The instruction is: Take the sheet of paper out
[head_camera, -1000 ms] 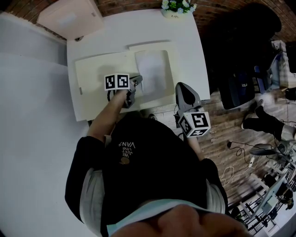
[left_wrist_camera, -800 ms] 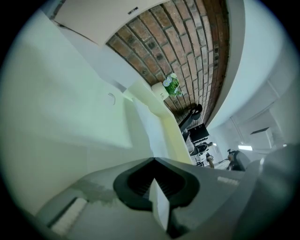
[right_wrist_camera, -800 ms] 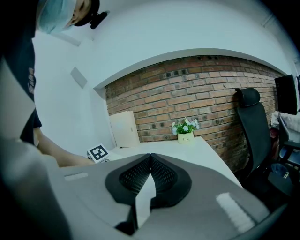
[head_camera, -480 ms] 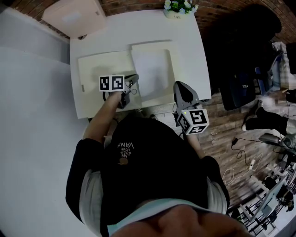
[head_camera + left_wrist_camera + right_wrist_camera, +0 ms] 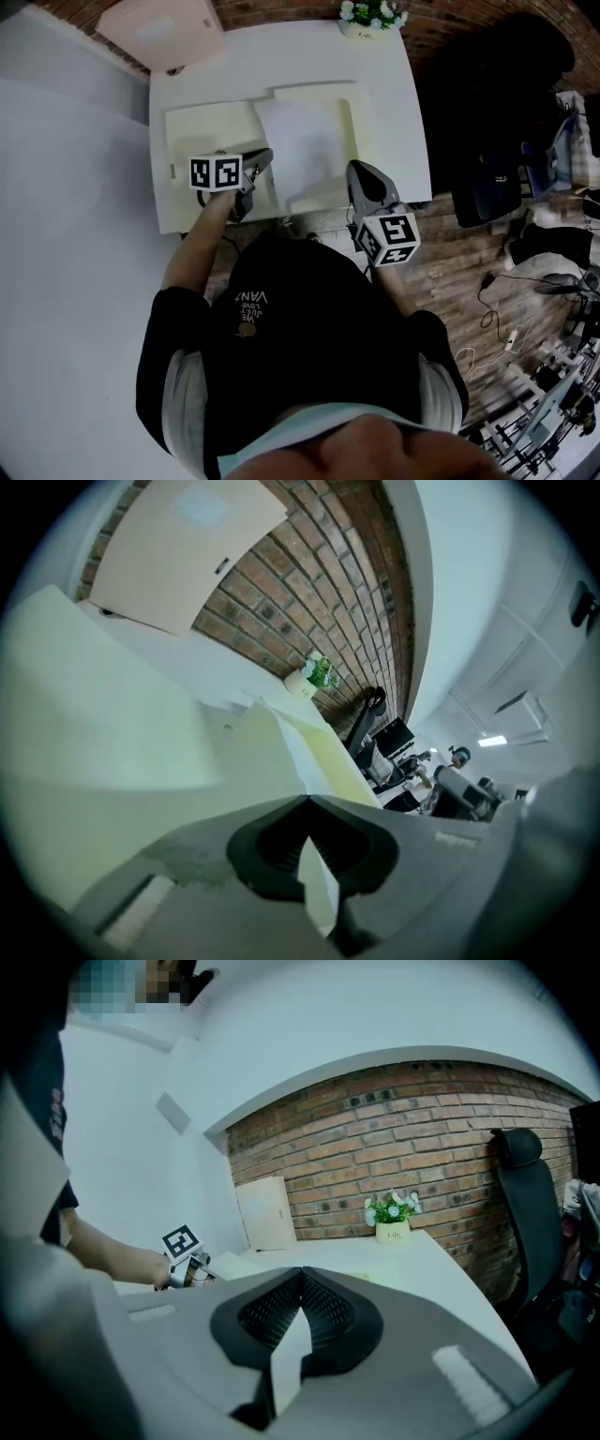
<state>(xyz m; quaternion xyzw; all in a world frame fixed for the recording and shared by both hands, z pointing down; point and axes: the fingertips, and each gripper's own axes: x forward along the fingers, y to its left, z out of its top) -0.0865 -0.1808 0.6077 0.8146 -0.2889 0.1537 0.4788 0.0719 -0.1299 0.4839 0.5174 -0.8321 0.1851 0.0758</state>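
Note:
An open cream folder lies on the white table. A white sheet of paper rests askew over the folder's right half, its near left corner lifted. My left gripper is shut on that corner. In the left gripper view the sheet runs up from the closed tips of the left gripper. At the folder's right edge, my right gripper is shut with a pale strip pinched between its jaws. In its own view the right gripper points across the table.
A small flower pot stands at the table's far edge, with a pale flat box at the far left corner. A black office chair and cables on the wooden floor are to the right. A brick wall backs the table.
The left gripper has moved left and up with the sheet's corner. The sheet has slid leftward and turned, showing more of itself over the folder. The right gripper has barely shifted.

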